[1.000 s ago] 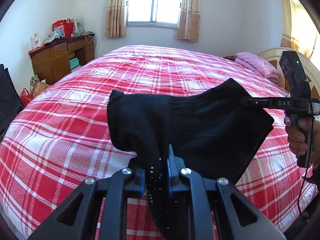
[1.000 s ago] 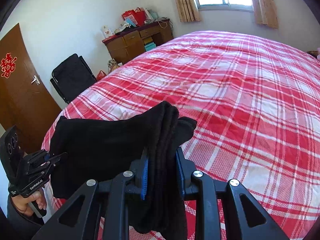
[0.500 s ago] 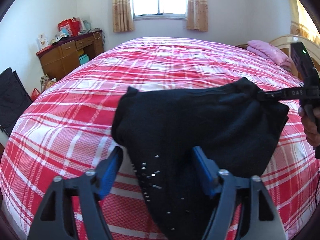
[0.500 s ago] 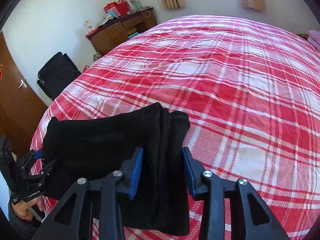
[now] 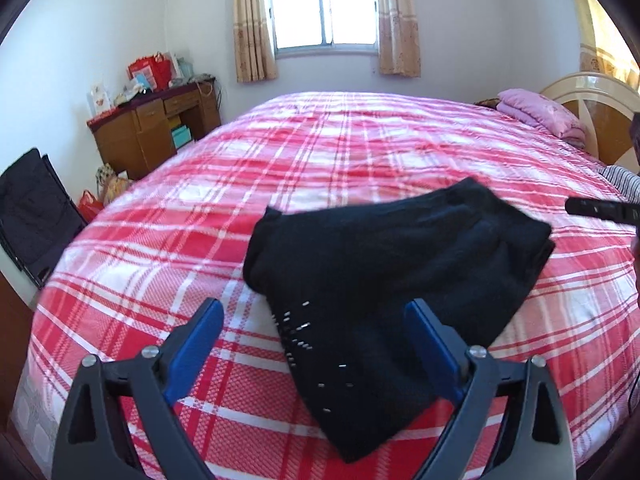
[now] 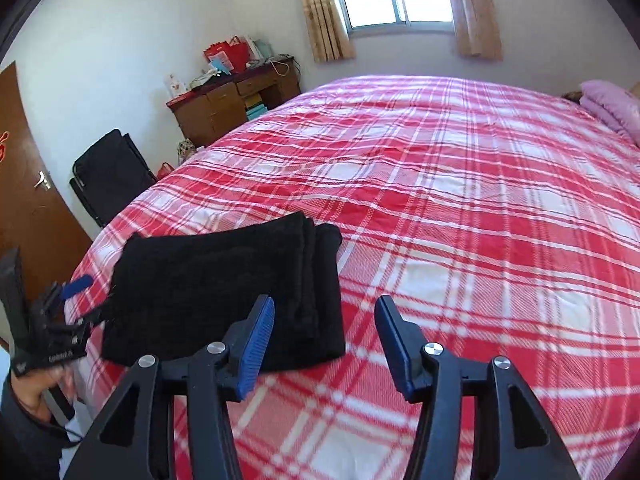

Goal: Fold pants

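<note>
Pants: the black pants point(image 5: 384, 280) lie folded into a thick, roughly rectangular bundle near the close edge of the bed, towards its left corner in the right wrist view point(image 6: 224, 292); several layers show stacked at the bundle's right edge.
Pants detail: a scatter of small pale flecks marks the fabric on the part nearest the left wrist camera.
Left gripper: the left gripper point(image 5: 316, 340) has its jaws spread wide and opening; the near end of the bundle lies between the blue pads point(image 5: 192, 348) but neither pad presses on it.
Right gripper: the right gripper point(image 6: 324, 344) has its jaws opening, about half spread; only bedspread shows between them, and the pants sit just to the left of its left pad, apart from it.
Each tool from the other side: the left gripper appears at the left edge of the right wrist view, held in a hand point(image 6: 36, 392), just beside the bundle's left end; a dark tip of the right gripper pokes in at the right edge of the left wrist view, just clear of the bundle.
Bed: red and white plaid bedspread point(image 6: 480, 208), smooth across most of the surface.
Far end: pink pillows point(image 5: 540, 114) by the headboard on the right.
Room: a wooden desk point(image 5: 156, 132) with clutter at far left, a curtained window point(image 5: 324, 4) on the far wall, a black folding chair point(image 6: 108, 176) and a brown door point(image 6: 28, 176) to the left.
</note>
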`<move>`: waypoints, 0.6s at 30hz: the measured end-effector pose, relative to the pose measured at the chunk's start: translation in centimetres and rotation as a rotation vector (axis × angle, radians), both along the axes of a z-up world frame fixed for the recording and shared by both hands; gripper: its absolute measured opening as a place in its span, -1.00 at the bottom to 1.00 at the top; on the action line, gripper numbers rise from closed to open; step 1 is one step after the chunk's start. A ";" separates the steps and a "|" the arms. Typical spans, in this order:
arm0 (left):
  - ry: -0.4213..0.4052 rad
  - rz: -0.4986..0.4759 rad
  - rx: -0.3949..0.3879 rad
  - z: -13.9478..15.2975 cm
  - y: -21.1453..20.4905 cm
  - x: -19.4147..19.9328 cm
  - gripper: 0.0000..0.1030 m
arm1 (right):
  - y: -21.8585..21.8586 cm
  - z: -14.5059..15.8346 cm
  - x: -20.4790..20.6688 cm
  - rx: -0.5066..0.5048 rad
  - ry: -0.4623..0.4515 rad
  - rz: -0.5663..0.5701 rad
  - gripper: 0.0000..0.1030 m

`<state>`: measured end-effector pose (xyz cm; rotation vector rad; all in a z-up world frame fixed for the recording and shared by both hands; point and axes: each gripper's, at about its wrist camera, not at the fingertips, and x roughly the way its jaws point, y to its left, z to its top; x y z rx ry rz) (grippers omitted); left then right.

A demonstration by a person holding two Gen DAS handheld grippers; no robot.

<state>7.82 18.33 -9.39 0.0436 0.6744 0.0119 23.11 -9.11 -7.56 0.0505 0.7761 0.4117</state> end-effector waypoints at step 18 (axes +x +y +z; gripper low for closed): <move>-0.147 -0.104 -0.001 7.6 -7.2 -2.5 1.00 | -3.5 6.3 -9.9 -0.100 -0.195 0.006 0.37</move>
